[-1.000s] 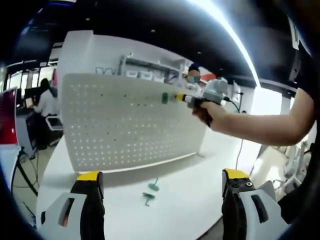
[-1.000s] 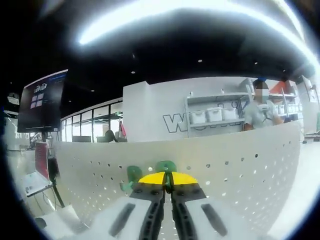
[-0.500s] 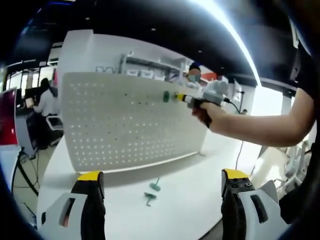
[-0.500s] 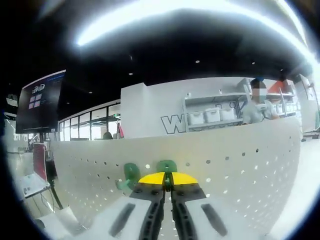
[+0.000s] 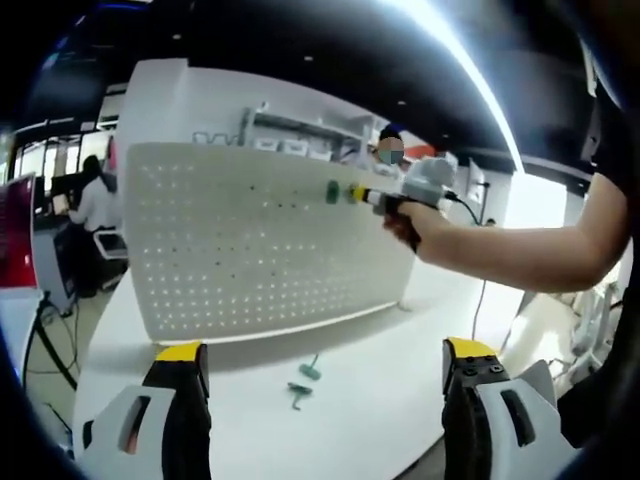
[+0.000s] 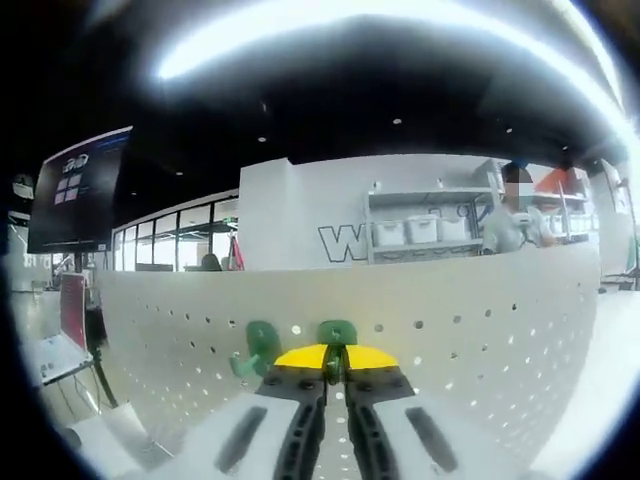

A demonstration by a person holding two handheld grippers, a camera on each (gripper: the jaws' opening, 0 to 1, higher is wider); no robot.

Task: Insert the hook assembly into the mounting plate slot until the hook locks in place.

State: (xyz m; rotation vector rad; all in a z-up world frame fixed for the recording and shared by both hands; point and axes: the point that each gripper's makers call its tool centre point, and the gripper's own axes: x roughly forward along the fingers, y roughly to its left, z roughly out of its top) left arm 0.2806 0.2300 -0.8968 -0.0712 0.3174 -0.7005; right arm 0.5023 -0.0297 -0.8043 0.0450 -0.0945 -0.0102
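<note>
Standing upright on the white table point(image 5: 400, 330): white pegboard point(image 5: 250, 240), the mounting plate. Pressing against its upper row: right gripper point(image 6: 336, 358), jaws pinching a green hook point(image 6: 337, 333), beside another green hook point(image 6: 259, 345) already hanging. Waiting low with jaws spread: left gripper point(image 5: 325, 365). Lying loose on the table: two spare hooks point(image 5: 303, 385). Advisable: pushing squarely, keeping pegs aligned with holes until seating.

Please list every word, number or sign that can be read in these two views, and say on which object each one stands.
"W": large outlined letter on the white back wall, right gripper view; the letters after it are hidden behind the shelf unit.
Dark hanging screen: light marks, too blurred to read.
Pegboard: no text.
</note>
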